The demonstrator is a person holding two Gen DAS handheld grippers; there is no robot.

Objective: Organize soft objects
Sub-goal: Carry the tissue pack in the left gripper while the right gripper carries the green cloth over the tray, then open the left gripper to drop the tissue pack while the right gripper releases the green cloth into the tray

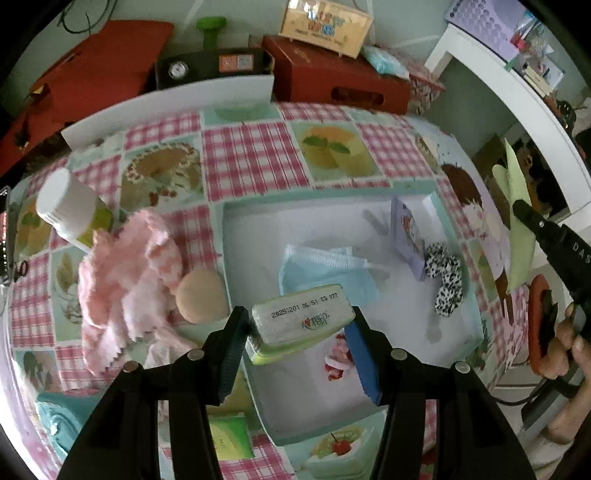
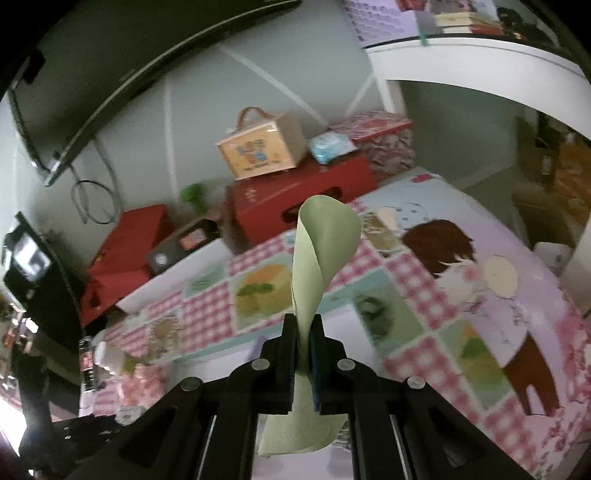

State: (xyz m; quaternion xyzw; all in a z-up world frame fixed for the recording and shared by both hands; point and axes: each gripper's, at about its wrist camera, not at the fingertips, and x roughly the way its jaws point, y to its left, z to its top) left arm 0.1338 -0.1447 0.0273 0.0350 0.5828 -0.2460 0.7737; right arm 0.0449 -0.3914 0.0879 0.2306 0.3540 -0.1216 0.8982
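My left gripper (image 1: 299,326) is shut on a small green-and-white tissue pack (image 1: 301,319) and holds it over the near part of a white tray (image 1: 295,229). In the tray lie a blue face mask (image 1: 325,269), a leopard-print scrunchie (image 1: 447,280) and a small purple packet (image 1: 408,236). Left of the tray, a pink fluffy cloth (image 1: 122,273) and a round beige puff (image 1: 201,295) rest on the checked tablecloth. My right gripper (image 2: 304,326) is shut on a curled pale green sheet (image 2: 325,236), raised above the table. In the left wrist view this sheet (image 1: 517,199) shows at the right edge.
A white-capped bottle (image 1: 66,210) lies at the table's left. Red boxes (image 1: 332,77), a cartoon-printed carton (image 1: 325,27) and a dark gauge case (image 1: 207,68) crowd the far edge. A white shelf (image 1: 517,85) stands at the right. A hand (image 1: 569,343) holds the right gripper's handle.
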